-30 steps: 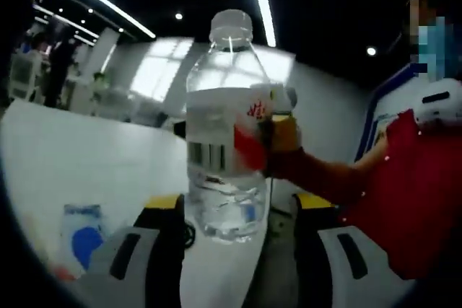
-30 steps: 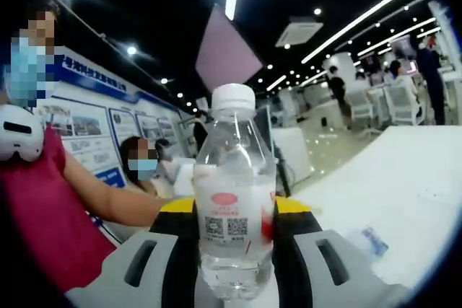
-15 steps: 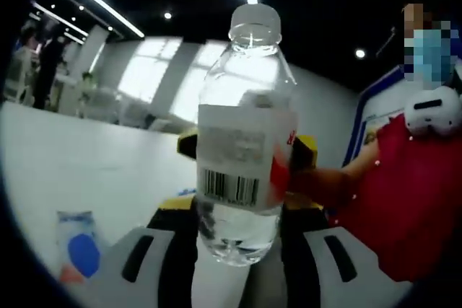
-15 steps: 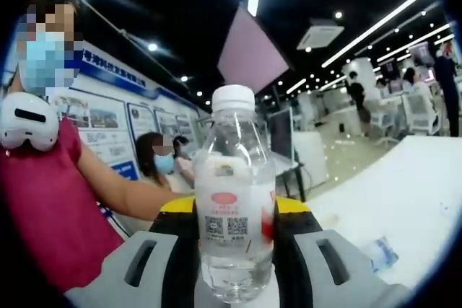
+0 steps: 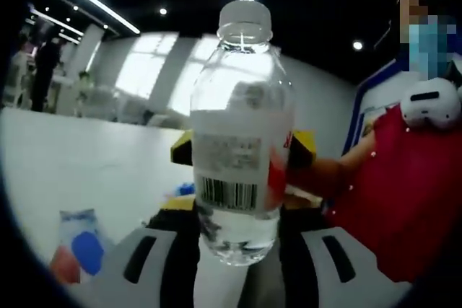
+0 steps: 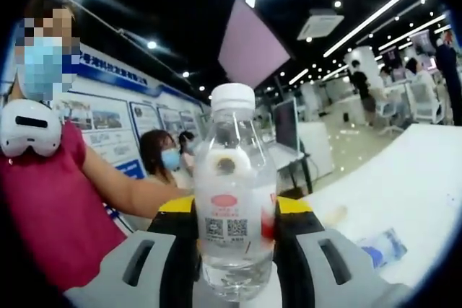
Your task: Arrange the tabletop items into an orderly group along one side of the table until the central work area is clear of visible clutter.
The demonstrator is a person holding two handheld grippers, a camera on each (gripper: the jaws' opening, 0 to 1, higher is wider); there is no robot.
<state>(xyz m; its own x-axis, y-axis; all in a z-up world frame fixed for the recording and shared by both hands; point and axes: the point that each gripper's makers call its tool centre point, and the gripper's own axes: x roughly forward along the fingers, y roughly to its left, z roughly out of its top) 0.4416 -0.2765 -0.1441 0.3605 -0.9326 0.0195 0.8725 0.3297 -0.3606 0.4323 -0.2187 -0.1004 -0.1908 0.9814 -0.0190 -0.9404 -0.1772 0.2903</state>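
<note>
Bottle (image 6: 234, 200), upright and raised above the white surface (image 6: 419, 185), sits clamped between your right gripper's (image 6: 234, 279) fingers; whether your left gripper (image 5: 234, 268) grips it, you cannot tell.

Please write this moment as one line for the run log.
right tool: shut on water bottle | left tool: jaws flank same water bottle, grip unclear | water bottle: upright, capped | blue packet: on table

Clear bottle (image 6: 234, 200) with white cap, red-marked label; blue-and-red packet (image 5: 78, 247) beside.
</note>
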